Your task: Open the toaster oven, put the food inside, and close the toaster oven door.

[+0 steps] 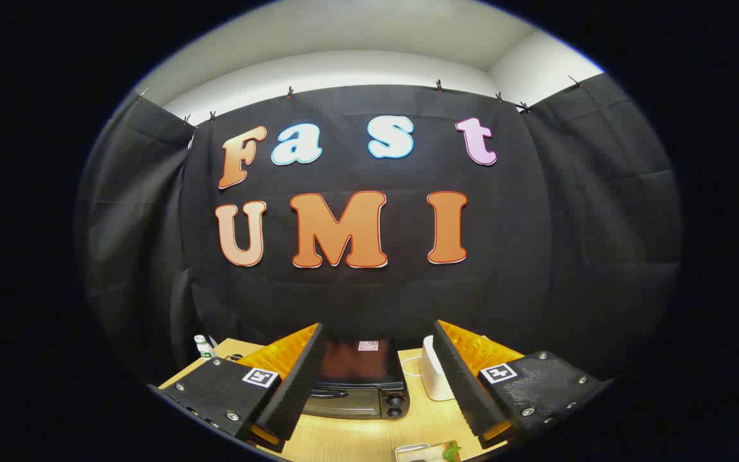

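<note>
Fingers stand wide apart and empty, raised above the tabletop, likely to frame the oven, which sits shut just ahead between them. Food on a tray lies nearest, below the fingers; a white box stands beside the oven, a bottle well off at the far corner.

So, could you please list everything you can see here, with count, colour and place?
toaster oven: one, black and silver, door shut, on the table beyond the fingers.
white box: one, beside the oven, a white cable behind it.
bottle: one, white cap, at the table's far corner.
food tray: one, pale with something green, on the table near the claw.
table: one, light wood.
claw: one, fingers apart, holding nothing.
</note>
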Motion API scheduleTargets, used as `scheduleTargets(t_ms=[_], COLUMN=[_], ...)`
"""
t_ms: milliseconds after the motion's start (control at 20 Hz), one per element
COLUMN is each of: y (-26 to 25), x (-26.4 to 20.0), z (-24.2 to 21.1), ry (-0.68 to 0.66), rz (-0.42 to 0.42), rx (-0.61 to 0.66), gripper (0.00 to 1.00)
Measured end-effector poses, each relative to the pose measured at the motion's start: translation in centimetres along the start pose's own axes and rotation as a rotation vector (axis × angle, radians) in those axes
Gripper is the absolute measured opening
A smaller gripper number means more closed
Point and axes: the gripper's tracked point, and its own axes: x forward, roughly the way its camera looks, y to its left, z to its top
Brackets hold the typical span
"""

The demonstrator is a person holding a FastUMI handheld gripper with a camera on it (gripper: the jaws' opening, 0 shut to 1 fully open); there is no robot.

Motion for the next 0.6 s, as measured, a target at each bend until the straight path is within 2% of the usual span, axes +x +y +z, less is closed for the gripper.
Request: scheduleTargets(t_ms=[200, 600], y=[1.8, 4.3], x=[-1.5, -2.3], z=[-0.2, 0.6], ry=[0.006, 0.025], rz=[-0.031, -0.022], rx=[0.003, 0.003], gripper=[0.99, 0.99])
